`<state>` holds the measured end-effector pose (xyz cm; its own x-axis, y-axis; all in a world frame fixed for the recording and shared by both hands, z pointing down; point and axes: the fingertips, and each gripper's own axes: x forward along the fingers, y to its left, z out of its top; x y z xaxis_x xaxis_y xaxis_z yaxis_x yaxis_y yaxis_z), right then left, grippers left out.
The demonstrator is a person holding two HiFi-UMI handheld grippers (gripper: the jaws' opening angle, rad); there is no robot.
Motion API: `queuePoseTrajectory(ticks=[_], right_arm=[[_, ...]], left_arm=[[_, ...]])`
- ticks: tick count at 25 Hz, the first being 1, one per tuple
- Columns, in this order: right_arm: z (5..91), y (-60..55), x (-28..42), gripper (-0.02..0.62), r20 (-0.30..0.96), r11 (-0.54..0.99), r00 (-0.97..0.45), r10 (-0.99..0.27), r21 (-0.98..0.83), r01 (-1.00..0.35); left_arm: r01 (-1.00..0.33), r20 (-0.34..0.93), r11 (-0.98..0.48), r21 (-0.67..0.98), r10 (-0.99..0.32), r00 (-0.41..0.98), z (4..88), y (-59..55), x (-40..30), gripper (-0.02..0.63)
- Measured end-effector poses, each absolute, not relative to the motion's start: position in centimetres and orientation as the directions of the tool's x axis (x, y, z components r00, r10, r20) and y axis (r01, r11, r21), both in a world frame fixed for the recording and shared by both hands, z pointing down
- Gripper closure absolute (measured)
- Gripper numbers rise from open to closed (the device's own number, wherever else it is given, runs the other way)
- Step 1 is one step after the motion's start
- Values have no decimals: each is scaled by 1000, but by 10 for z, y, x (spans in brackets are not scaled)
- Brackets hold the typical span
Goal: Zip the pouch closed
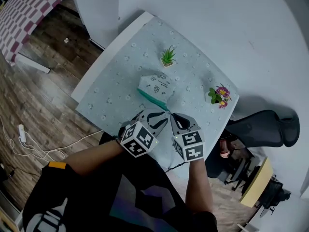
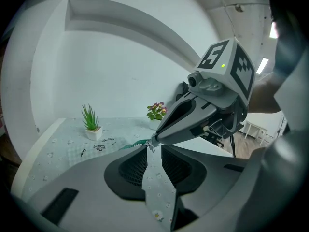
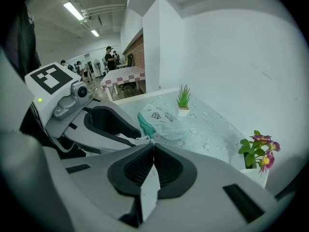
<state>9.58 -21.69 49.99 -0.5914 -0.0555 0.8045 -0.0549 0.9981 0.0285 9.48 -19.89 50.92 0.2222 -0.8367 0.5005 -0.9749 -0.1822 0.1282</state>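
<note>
The pale green pouch (image 1: 157,85) lies on the flowered tablecloth (image 1: 120,81), its teal zipper edge (image 1: 152,100) running toward me. Both grippers meet at that edge's near end. My left gripper (image 1: 165,111) is shut, its tips (image 2: 147,148) pinching the pouch corner beside the teal edge (image 2: 131,144). My right gripper (image 1: 172,115) is shut too, and in the left gripper view a small metal zipper pull (image 2: 150,145) hangs at its tip. From the right gripper view, the pouch (image 3: 166,122) lies just past my right gripper's closed tips (image 3: 153,145), with the left gripper (image 3: 144,139) alongside.
A small green plant pot (image 1: 167,57) stands behind the pouch, and a pot of pink flowers (image 1: 219,95) sits near the table's right edge. A black office chair (image 1: 263,127) is at the right. A checked table (image 1: 29,13) stands far left; people stand (image 3: 111,57) in the distance.
</note>
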Motion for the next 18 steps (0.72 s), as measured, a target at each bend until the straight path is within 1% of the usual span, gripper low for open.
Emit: queuePoseTrajectory(ticks=[4, 5, 7, 12, 18], right_arm=[[497, -208, 94, 574, 801, 998, -597, -48, 23, -51], [497, -207, 94, 574, 801, 998, -597, -48, 22, -51], [498, -206, 94, 574, 802, 998, -596, -49, 20, -54], [496, -209, 93, 575, 791, 997, -610, -55, 13, -73], [492, -214, 96, 577, 774, 990, -628, -78, -12, -138]], left_arm=[[-978, 495, -167, 128, -844, 209, 508, -199, 89, 514], [-979, 493, -160, 126, -847, 201, 507, -200, 87, 525], [-982, 492, -146, 119, -851, 186, 506, -199, 82, 583], [-985, 481, -131, 114, -860, 170, 503, -199, 74, 592], [-991, 487, -31, 131, -869, 92, 506, -198, 38, 593]])
